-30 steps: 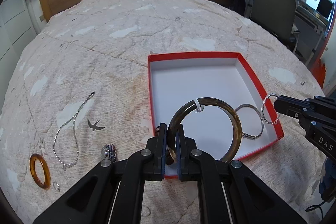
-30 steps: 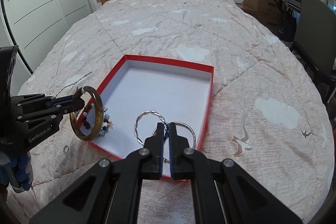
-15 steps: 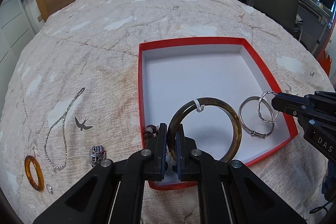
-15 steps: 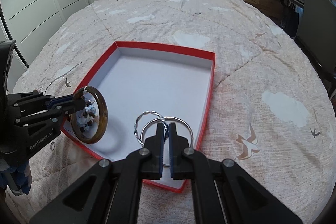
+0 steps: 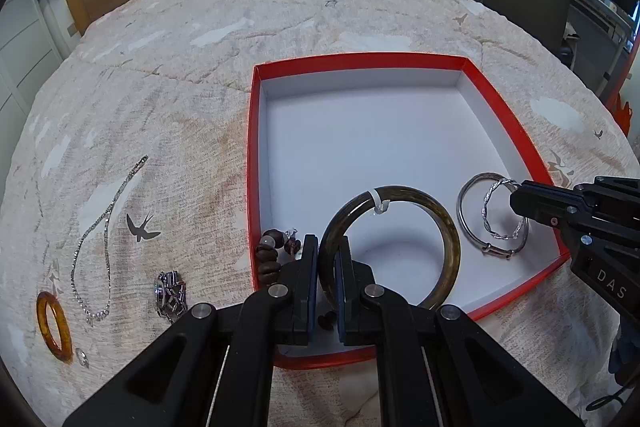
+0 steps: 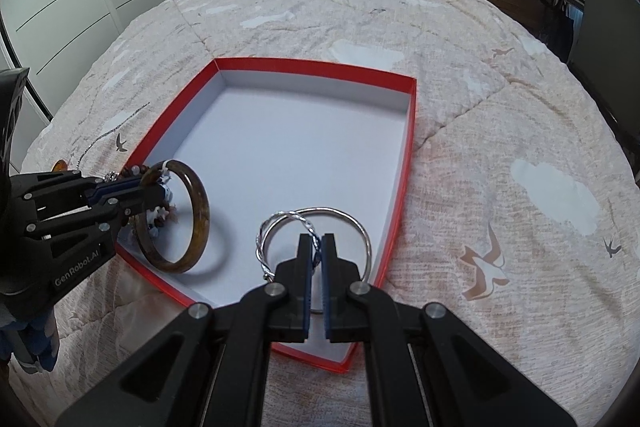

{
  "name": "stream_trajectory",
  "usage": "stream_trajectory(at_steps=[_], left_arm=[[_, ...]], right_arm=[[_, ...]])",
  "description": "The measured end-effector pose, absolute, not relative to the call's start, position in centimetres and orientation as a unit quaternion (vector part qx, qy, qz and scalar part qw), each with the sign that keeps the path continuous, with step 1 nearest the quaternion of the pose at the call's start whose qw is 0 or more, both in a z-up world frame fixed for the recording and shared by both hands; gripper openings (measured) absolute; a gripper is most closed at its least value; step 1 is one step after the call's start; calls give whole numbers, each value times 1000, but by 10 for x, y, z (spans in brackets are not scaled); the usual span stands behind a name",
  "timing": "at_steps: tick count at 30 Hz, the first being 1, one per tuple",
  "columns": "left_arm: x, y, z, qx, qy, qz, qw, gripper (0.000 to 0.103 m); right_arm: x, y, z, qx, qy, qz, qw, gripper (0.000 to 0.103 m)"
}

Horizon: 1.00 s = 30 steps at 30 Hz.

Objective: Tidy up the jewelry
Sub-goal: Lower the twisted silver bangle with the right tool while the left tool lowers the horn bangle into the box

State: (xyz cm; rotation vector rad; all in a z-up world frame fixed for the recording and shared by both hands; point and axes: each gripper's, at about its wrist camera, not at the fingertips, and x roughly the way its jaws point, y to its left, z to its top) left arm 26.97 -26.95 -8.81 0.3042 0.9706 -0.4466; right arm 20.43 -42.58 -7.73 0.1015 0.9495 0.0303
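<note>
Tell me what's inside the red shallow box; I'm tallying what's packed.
Over the red shallow box: brown bangle, twisted silver bangle and plain silver bangle, all gripper-held. The near floor is hidden.

Quilted bed (image 5: 280, 27) — on it a red box (image 5: 256, 147), chain necklace (image 5: 108, 227), amber ring (image 5: 52, 323).

Both tools are matte black plastic. The left gripper (image 5: 327, 259) has two flat, narrow fingers lined with blue pads, carried on angular linkage arms pinned with round silver screws; thin pale lines run along the arms' triangular cut-outs. The right gripper (image 6: 316, 254) is built the same way. Seen from the opposite camera, the left body bears white lettering "GenRobot.AI", and the right body shows the white letters "DAS", with small screws in its side.
</note>
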Motion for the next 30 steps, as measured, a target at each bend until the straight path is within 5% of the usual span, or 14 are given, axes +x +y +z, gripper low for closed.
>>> stream_trajectory(at_steps=[30], left_arm=[[271,-272,-97,138,471,-211,845,8]], right_arm=[[209,-420,-91,38,476,16,878,4]])
